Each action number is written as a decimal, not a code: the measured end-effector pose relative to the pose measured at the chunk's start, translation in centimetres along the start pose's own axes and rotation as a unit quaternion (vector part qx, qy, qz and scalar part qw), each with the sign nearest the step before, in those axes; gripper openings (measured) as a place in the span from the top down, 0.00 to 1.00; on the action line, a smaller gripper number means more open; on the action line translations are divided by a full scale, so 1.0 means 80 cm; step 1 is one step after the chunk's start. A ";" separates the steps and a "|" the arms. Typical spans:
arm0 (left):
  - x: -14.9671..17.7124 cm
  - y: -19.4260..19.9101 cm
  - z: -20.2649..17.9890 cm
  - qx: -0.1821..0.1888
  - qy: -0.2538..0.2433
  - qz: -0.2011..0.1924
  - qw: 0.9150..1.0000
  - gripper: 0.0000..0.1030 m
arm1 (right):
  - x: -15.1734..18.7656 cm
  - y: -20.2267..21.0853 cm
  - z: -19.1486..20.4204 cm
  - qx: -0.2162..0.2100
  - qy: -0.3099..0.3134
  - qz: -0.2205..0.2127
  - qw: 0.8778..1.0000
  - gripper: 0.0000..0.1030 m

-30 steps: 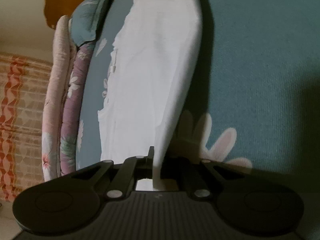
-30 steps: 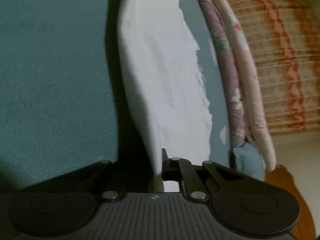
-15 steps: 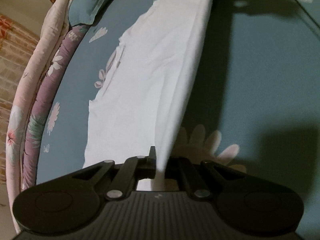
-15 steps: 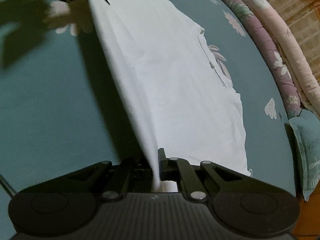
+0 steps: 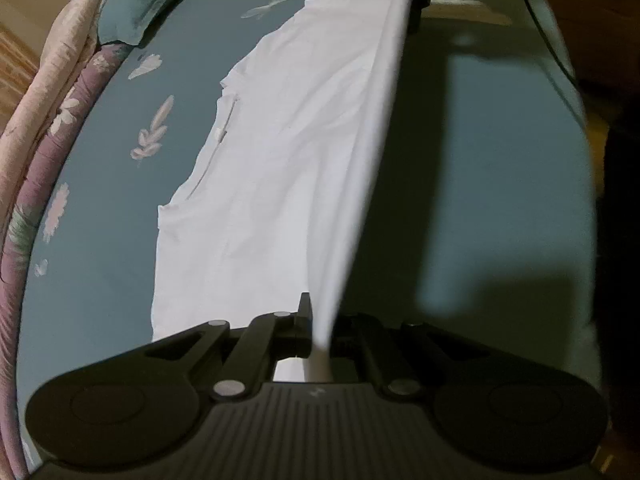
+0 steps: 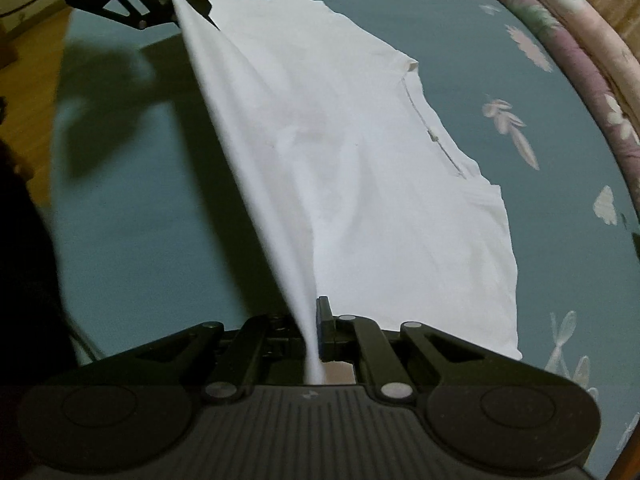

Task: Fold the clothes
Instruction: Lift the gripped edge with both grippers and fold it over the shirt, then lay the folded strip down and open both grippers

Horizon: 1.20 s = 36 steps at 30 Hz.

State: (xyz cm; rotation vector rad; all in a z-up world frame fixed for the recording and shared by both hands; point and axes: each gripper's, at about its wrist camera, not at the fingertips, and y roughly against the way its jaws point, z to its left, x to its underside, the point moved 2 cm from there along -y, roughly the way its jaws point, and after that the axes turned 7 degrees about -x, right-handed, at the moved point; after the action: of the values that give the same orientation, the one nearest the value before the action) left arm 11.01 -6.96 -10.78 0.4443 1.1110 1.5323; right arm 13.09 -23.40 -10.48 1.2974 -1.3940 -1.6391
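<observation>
I hold both the left gripper (image 5: 320, 330) and right gripper (image 6: 314, 336) clamped on the white garment's (image 5: 288, 152) raised edge, stretched taut between the jaws for an even fold.

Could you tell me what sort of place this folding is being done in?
Most likely a bedroom: the white shirt lies on a teal floral bedsheet, with a matching pillow and folded quilts along the bed's edge.

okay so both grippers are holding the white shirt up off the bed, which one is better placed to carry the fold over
Neither clearly. The left gripper and right gripper each pinch one end of the white shirt's lifted edge, stretched taut between them over the teal bedsheet. The fold likely needs both moving together.
</observation>
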 end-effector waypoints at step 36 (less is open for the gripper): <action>0.110 0.083 -0.057 0.045 0.238 -0.066 0.968 0.83 | 0.092 0.012 0.103 0.000 -0.101 -0.120 0.988 0.60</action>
State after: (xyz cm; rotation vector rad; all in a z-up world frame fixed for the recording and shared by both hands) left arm 1.21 -0.24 -9.95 0.0545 1.5536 1.5129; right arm 2.82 -27.36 -11.95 1.3736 -1.3960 -1.9776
